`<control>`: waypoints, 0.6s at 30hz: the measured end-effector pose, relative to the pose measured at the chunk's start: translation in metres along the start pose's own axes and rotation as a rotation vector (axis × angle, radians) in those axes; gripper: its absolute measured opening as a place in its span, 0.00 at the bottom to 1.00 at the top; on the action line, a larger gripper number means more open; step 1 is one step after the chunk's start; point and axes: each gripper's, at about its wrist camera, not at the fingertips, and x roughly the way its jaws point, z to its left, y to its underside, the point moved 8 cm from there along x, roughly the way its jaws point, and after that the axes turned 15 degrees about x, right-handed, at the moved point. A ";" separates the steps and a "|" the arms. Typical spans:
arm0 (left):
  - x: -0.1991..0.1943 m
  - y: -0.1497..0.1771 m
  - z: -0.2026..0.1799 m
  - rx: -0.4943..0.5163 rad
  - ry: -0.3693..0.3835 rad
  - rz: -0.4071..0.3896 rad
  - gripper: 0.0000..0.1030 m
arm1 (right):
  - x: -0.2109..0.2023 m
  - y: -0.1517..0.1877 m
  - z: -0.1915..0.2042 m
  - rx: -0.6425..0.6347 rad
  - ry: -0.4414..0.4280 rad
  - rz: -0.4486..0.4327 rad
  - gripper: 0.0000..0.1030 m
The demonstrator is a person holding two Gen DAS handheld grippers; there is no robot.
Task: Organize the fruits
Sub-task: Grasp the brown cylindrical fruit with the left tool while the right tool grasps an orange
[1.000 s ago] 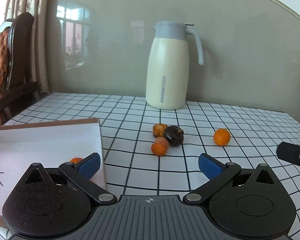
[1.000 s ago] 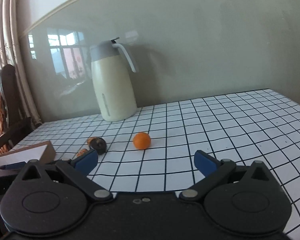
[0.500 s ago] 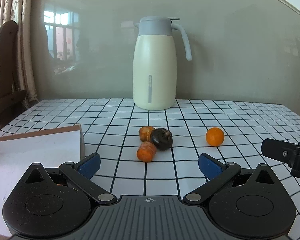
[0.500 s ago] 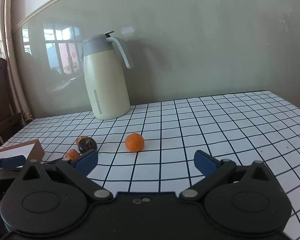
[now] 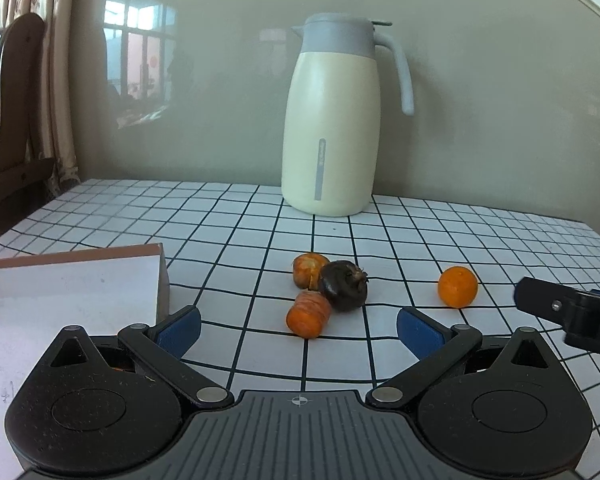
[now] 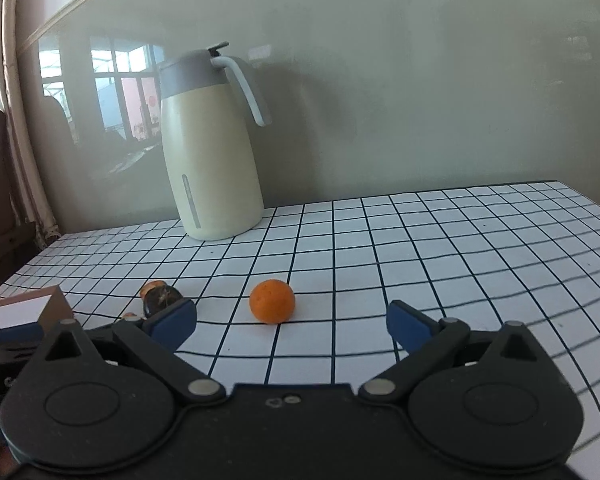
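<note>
Checked tablecloth (image 5: 420, 240) is seen against a grey-green wall, a cream jug (image 5: 330, 120) standing at the back. Left gripper (image 5: 298, 326) is spread wide; nothing is held or touched. Just ahead of it a dark fruit (image 5: 343, 286) is touched by two orange pieces: near piece (image 5: 309, 314) with its long axis angled toward the camera, cut face forward; far piece (image 5: 308, 268) behind. Right gripper (image 6: 292, 320) is wide but closing, empty between the pads. Mandarin (image 6: 272, 301) is round, lying just beyond the fingertips, untouched, well apart from the cluster. Box (image 5: 60, 280) is seen at left.
</note>
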 end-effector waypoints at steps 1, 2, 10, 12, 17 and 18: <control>0.002 0.000 0.000 -0.003 0.001 0.004 1.00 | 0.005 -0.001 0.001 -0.008 -0.001 0.006 0.87; 0.004 0.000 0.000 -0.002 -0.002 0.009 1.00 | 0.008 -0.001 0.002 -0.014 -0.003 0.011 0.85; 0.018 -0.001 -0.002 0.016 0.004 0.024 1.00 | 0.028 0.001 0.008 -0.009 -0.026 0.052 0.78; 0.020 -0.002 -0.003 0.024 0.005 0.020 1.00 | 0.033 0.001 0.008 -0.014 -0.021 0.060 0.77; 0.031 -0.003 -0.002 0.034 0.003 0.032 0.94 | 0.050 0.000 0.012 -0.015 -0.021 0.086 0.70; 0.034 -0.003 -0.002 0.036 0.007 0.040 0.84 | 0.053 0.000 0.013 -0.015 -0.019 0.089 0.69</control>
